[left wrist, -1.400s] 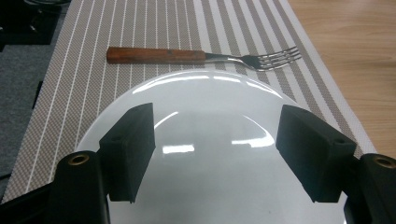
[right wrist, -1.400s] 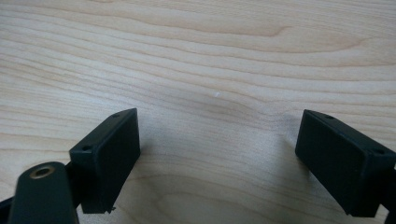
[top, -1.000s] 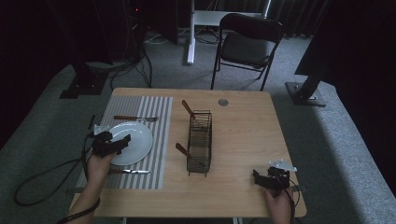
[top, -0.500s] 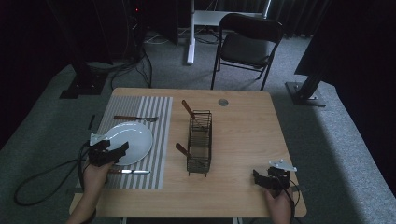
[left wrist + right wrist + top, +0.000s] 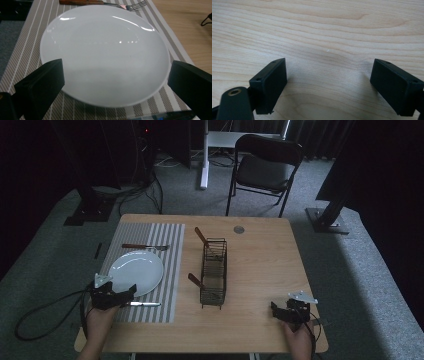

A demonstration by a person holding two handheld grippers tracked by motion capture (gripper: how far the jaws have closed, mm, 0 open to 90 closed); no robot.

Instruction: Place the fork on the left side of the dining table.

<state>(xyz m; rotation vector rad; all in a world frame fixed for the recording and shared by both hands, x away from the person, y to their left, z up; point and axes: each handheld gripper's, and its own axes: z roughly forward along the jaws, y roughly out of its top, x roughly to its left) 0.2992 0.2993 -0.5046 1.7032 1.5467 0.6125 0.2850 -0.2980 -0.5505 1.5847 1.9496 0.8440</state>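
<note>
Left gripper sits at the plate's near rim, jaws wide apart and just been opening, nothing clamped. The plate lies on the striped mat, just ahead of the jaws; a knife is beside them, probably just released. To do it well: back off low, don't nudge the plate or knife. Right gripper rests on the desk, jaws apart, empty.

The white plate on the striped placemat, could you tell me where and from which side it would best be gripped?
Probably at its near rim, coming in low from the person's side. The white plate lies flat on the striped placemat, so just its thin raised edge offers a hold. The left hand-held gripper already faces that edge, jaws open; they have just been opening, with nothing pressed between them.
</note>
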